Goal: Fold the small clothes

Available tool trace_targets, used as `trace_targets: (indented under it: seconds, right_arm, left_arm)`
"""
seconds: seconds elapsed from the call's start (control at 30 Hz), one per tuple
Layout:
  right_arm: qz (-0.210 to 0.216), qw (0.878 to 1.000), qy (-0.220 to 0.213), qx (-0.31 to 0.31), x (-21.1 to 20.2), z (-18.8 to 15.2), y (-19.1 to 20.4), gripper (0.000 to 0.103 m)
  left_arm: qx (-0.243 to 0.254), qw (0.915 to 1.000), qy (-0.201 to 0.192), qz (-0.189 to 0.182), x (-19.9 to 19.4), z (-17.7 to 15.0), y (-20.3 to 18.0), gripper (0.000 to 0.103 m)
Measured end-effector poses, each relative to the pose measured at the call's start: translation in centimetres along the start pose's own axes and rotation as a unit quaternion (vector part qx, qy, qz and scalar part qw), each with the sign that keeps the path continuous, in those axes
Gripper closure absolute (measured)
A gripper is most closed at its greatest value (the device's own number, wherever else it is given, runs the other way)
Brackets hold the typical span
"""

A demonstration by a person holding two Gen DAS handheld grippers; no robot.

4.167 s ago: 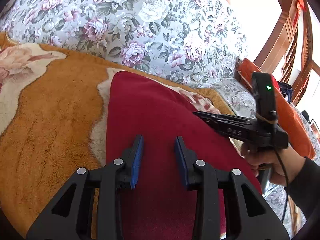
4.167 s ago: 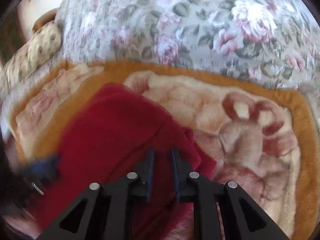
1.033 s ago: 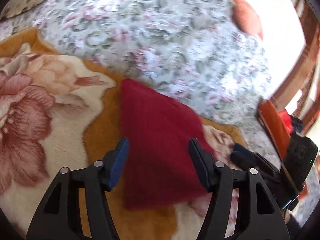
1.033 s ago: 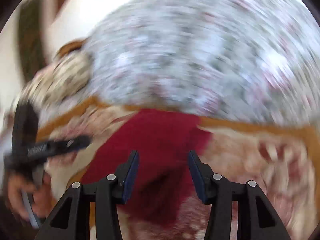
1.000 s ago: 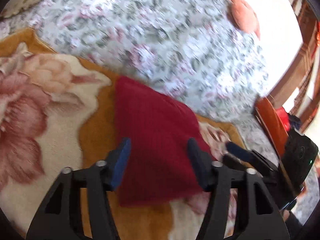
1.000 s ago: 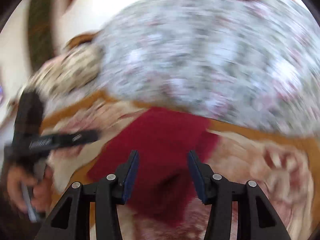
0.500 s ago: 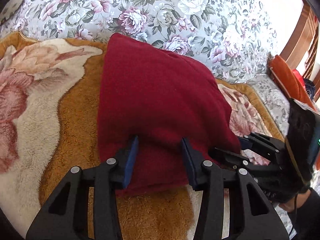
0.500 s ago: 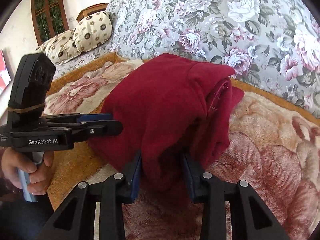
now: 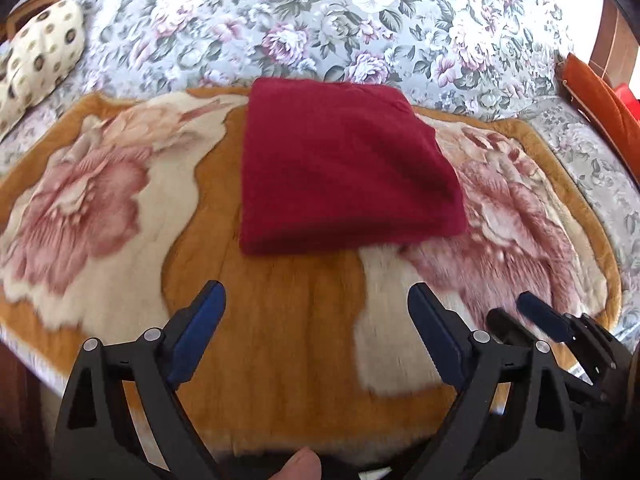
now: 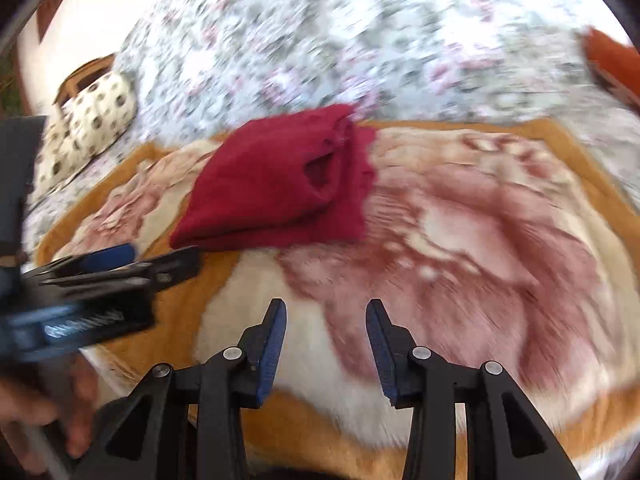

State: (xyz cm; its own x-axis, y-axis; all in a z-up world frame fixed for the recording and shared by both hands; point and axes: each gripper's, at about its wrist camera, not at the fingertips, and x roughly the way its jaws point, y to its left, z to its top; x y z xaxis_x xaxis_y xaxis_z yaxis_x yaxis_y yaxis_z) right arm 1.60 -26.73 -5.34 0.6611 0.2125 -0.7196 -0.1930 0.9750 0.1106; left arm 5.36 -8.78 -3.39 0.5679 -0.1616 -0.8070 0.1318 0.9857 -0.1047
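The right wrist view is blurred by motion, so the flowered bedspread (image 10: pixel 360 40) there is only a smear, and the left tool (image 10: pixel 160 258), seen at its left edge, has soft outlines; a hand (image 10: pixel 48 412) below it is cut by the frame. In the left wrist view the right tool (image 9: pixel 520 314) shows only partly at the lower right, and a fingertip (image 9: pixel 302 466) enters at the bottom edge. The orange cushion (image 9: pixel 600 96) at the right is cut off.

The red garment (image 9: pixel 344 168) lies folded into a thick, roughly square packet on the plush blanket (image 9: pixel 272 320), near the blanket's far edge and free of both tools. Its top side is smooth and flat. From the right wrist view (image 10: pixel 276 184) the right side shows stacked layers and a small open pocket between the folds.

The garment looks like soft knit. The blanket is fluffy, orange-brown with cream and pink rose shapes, and lies on the bed. A cream pillow (image 9: pixel 36 56) with brown dots lies at the far left.

The left tool (image 9: pixel 316 328) has just been opening; its blue pads (image 9: pixel 200 332) stand wide apart with nothing between them. The right tool (image 10: pixel 326 344) has also just widened and is released, half spread, over bare blanket.
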Motion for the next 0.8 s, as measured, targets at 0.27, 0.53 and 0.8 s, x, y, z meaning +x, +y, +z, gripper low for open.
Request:
trace_targets:
  seconds: [0.27,0.53,0.8]
  right_arm:
    - [-0.041,0.997,-0.059,0.028,-2.4,-0.8,-1.3,0.063]
    - [-0.069,0.997,-0.039,-0.014,-1.5,-0.8,0.4,0.063]
    - [-0.078,0.996,-0.023,-0.024,-0.9,-0.7,0.8,0.063]
  left_arm:
    - [-0.022,0.9997,0.006,-0.002,0.1,-2.7,0.8,0.011]
    - [-0.058,0.9977,0.019,-0.029,1.3,-3.3,2.3,0.011]
    - [-0.058,0.9973,0.028,-0.036,1.8,-3.5,2.2,0.011]
